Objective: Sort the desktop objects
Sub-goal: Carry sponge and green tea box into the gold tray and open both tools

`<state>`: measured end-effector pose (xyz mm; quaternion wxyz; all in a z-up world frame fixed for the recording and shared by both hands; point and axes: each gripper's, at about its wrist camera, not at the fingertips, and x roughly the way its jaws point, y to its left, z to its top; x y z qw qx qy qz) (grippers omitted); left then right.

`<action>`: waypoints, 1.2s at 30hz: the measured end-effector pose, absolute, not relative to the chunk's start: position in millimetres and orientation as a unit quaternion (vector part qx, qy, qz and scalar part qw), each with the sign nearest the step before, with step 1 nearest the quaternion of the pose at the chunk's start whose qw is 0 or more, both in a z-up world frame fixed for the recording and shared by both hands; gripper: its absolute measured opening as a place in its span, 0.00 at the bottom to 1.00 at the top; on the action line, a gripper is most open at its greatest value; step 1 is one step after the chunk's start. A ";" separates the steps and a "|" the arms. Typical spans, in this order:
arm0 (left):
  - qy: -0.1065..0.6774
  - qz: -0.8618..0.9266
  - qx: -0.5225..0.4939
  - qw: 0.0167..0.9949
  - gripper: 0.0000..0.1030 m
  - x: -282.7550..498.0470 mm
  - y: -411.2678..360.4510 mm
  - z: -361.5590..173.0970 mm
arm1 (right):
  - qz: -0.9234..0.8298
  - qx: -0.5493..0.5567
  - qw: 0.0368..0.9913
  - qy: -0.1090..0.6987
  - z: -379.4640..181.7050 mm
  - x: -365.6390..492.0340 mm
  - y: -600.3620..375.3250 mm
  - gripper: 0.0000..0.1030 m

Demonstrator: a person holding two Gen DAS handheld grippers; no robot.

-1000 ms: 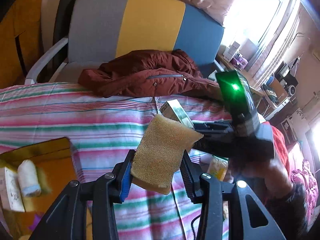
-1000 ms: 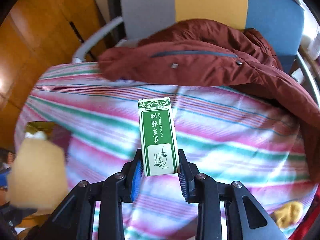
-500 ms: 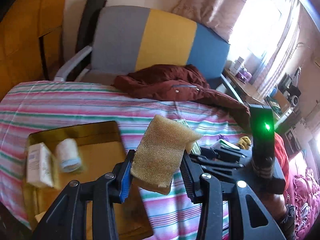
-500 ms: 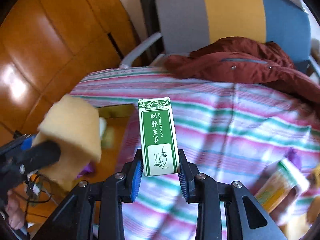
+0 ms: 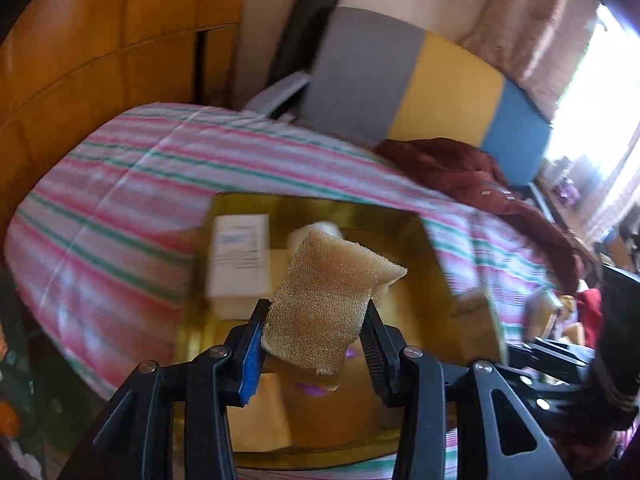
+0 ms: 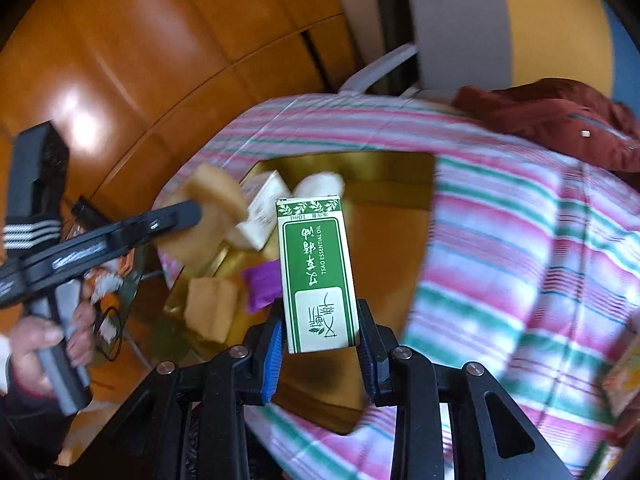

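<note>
Left hand-held gripper [image 5: 316, 344] is clamped on a tan sponge [image 5: 332, 300], pads pinching its lower half, top sticking out toward 12 o'clock. Sponge hangs over the gold tray [image 5: 460, 280], which sits on the striped cloth [image 5: 120, 208] of the bench. In the tray: a white box [image 5: 238, 256] at 10 o'clock of the sponge, a white roll [image 6: 320, 185] mostly hidden behind it, and a purple wrapper [image 6: 262, 282].

Right hand-held gripper [image 6: 318, 354] is fully closed on a green carton [image 6: 316, 272], gripped low on its two narrow sides, label face up, also over the tray. From the right wrist view the left gripper and sponge show at 9 o'clock.

Handling, judged: the sponge is light, soft and squashy, gives under the pads, won't slip much or break; a mid-body pinch is fine. The carton is light thin card, stiff enough but crushable; hold it on the sides near the base, gently. A red jacket [image 5: 480, 184] lies at 2 o'clock.
</note>
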<state>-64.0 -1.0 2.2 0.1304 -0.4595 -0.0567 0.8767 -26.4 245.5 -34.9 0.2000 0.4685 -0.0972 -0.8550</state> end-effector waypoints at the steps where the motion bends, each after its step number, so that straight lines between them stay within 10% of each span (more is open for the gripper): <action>1: -0.061 0.876 -0.463 0.123 0.42 -65.3 -8.6 -3.5 | -0.852 0.472 0.206 -0.093 -38.2 -27.6 237.2 0.32; 12: -0.048 0.859 -0.499 0.107 0.45 -76.1 -32.5 -53.7 | -0.805 0.525 0.261 -0.091 -84.2 -36.2 159.4 0.35; 15: -0.056 0.858 -0.500 0.108 0.50 -73.8 -32.1 -52.1 | -0.794 0.529 0.280 -0.109 -91.0 -36.6 154.0 0.52; 36: -0.039 0.863 -0.484 0.137 0.42 -54.0 -12.2 -59.1 | -0.827 0.493 0.245 -0.118 -73.5 -6.6 175.9 0.73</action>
